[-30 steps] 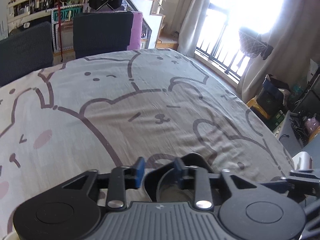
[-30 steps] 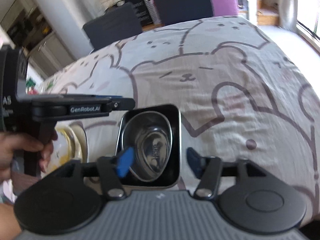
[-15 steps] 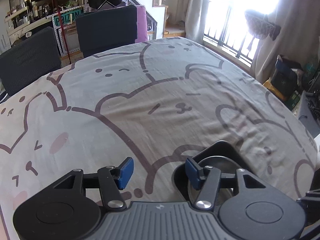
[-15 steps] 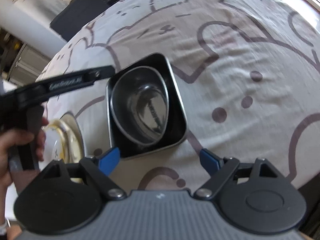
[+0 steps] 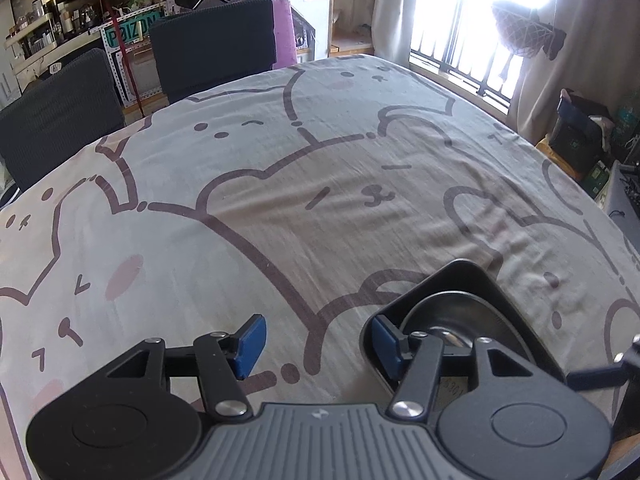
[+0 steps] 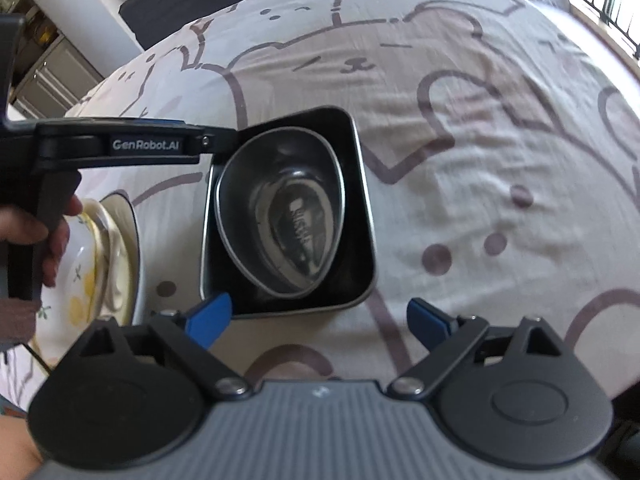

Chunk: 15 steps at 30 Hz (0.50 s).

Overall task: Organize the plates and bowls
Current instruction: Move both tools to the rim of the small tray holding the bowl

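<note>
A steel bowl [image 6: 280, 216] sits inside a black square plate [image 6: 360, 200] on the bear-print tablecloth. Both show in the left wrist view, the bowl [image 5: 452, 312] and the plate [image 5: 468, 272] at lower right. My left gripper [image 5: 316, 340] is open and empty; its right finger hangs over the plate's near corner. My right gripper [image 6: 318, 320] is open and empty, just short of the plate's near edge. In the right wrist view the left gripper's body [image 6: 120, 144] reaches to the plate's left corner. A white floral bowl on a cream plate [image 6: 108, 256] sits left of the black plate.
Two dark chairs [image 5: 212, 44] stand at the table's far side. The table's right edge [image 5: 560, 160] drops toward a window, curtains and floor clutter. The tablecloth [image 5: 280, 184] stretches ahead of the left gripper.
My left gripper has opened wide and shifted left off the black plate. My right gripper has opened wider and risen, looking down on the bowl and plate.
</note>
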{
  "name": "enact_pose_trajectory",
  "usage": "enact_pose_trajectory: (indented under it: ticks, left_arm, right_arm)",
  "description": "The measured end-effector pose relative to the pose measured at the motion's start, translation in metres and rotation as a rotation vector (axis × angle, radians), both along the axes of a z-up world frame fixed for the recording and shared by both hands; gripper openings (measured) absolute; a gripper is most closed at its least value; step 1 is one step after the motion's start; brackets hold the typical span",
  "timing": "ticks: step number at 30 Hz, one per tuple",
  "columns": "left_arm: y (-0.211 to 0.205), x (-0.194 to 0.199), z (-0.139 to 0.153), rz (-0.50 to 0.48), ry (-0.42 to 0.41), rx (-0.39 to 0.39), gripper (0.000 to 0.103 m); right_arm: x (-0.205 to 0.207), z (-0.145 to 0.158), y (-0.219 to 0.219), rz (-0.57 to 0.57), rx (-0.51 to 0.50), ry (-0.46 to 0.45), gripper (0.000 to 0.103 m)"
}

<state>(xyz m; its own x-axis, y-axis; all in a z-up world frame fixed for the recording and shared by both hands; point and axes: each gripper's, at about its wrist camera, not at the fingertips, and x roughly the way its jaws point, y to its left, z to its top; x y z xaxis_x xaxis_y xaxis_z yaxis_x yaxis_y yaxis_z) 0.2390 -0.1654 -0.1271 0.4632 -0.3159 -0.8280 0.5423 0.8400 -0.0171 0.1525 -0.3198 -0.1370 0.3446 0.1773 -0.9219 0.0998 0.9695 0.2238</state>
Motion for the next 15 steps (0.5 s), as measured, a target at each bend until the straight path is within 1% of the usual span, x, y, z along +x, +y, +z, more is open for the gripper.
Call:
enact_pose_trajectory:
  ticks: [4,6,10,12,14,15]
  left_arm:
    - [0.002,-0.002,-0.001,-0.003,-0.007,0.017,0.062]
    - [0.002,-0.002,0.0,-0.002,-0.01,0.016,0.063]
    - [0.001,-0.002,-0.001,-0.007,-0.017,0.022,0.063]
    - [-0.002,-0.001,-0.003,-0.019,-0.023,0.03,0.066]
    - [-0.006,0.0,-0.004,-0.037,-0.039,0.054,0.07]
    - [-0.007,0.0,-0.005,-0.052,-0.049,0.069,0.072]
  right_arm:
    - [-0.001,0.004,-0.006,0.041,-0.071,-0.032,0.096]
    - [-0.002,0.005,-0.012,0.035,-0.084,-0.037,0.096]
    - [-0.001,0.0,-0.026,-0.023,-0.024,-0.008,0.096]
    - [-0.001,-0.002,-0.025,-0.023,0.002,-0.006,0.092]
    - [0.0,-0.002,-0.023,-0.003,0.012,-0.011,0.085]
    - [0.002,-0.002,-0.021,0.01,0.01,-0.014,0.083]
